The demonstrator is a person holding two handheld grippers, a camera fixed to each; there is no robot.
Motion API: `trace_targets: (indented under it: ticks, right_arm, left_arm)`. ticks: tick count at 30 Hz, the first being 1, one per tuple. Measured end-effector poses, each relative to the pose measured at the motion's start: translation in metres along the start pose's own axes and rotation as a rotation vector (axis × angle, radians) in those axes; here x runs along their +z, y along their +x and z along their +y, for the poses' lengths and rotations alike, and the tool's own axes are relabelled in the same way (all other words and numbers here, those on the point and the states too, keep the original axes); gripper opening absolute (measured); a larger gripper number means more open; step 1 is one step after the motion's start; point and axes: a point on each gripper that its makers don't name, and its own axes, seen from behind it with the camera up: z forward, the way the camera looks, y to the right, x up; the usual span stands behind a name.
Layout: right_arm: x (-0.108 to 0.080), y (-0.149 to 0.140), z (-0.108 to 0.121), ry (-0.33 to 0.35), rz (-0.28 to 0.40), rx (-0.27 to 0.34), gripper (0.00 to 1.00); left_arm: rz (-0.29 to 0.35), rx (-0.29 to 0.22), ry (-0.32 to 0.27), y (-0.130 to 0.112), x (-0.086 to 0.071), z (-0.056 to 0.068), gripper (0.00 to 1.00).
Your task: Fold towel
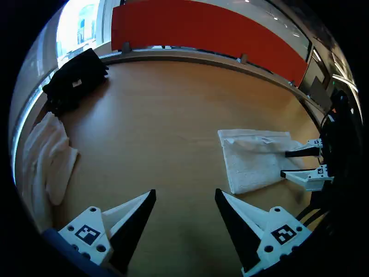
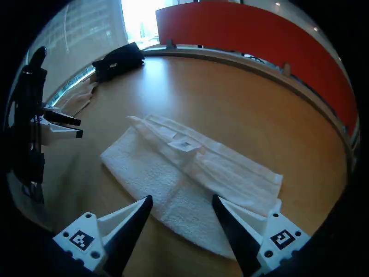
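Note:
A white towel (image 2: 184,175) lies partly folded on the wooden table (image 2: 221,92), its upper layer turned over with a small label showing. My right gripper (image 2: 182,201) hovers open just above the towel's near edge, nothing between its fingers. In the left gripper view the same towel (image 1: 251,159) lies to the right, with the right gripper (image 1: 283,163) open at its far side. My left gripper (image 1: 184,194) is open over bare table (image 1: 175,115), well left of the towel. It appears open at the left edge of the right gripper view (image 2: 80,128).
A heap of white towels (image 1: 46,157) sits at the table's left edge. A black bag (image 1: 74,81) rests at the far left corner by the window. A red divider (image 1: 203,30) runs along the table's far side.

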Motion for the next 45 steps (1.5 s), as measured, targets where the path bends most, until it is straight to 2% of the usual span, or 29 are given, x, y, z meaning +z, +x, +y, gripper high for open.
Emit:
trace_targets:
  ticks: [26,37,45]
  right_arm:
    - [0.005,0.04,0.032,-0.037,0.041,-0.02,1.0]
    - [-0.001,0.032,0.033,-0.042,0.038,-0.012,1.0]
    - [-0.016,0.017,0.039,-0.06,0.032,-0.003,1.0]
  left_arm:
    - [-0.003,0.01,-0.016,0.004,0.005,0.006,0.95]
    - [-0.008,0.02,-0.017,0.004,0.006,0.006,0.95]
    - [-0.01,0.022,-0.018,0.003,0.006,0.007,0.95]
